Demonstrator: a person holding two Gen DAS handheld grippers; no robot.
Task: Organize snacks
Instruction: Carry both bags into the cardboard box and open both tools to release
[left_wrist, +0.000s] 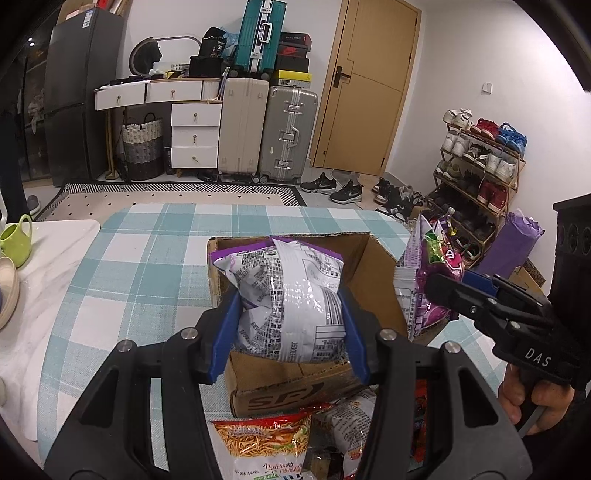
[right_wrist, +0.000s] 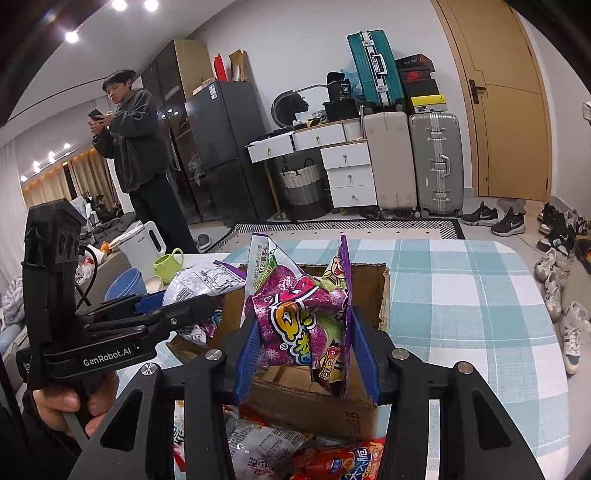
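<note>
My left gripper (left_wrist: 288, 314) is shut on a white and purple snack bag (left_wrist: 288, 291), back side up, held over an open cardboard box (left_wrist: 373, 273) on the checked tablecloth. The right gripper (right_wrist: 303, 328) is shut on a purple snack bag (right_wrist: 295, 317) with cartoon print, held upright above the same box (right_wrist: 369, 284). Each gripper shows in the other's view: the right one (left_wrist: 439, 284) at the box's right side, the left one (right_wrist: 184, 299) at its left. More snack packets lie in front of the box, among them an orange noodle bag (left_wrist: 262, 439) and a red bag (right_wrist: 340, 461).
A green mug (left_wrist: 16, 240), bowls and a white kettle (right_wrist: 142, 242) stand at the table's left end. A person (right_wrist: 136, 147) stands beyond it with a phone. Suitcases, drawers, a fridge, a door and a shoe rack (left_wrist: 476, 166) line the far wall.
</note>
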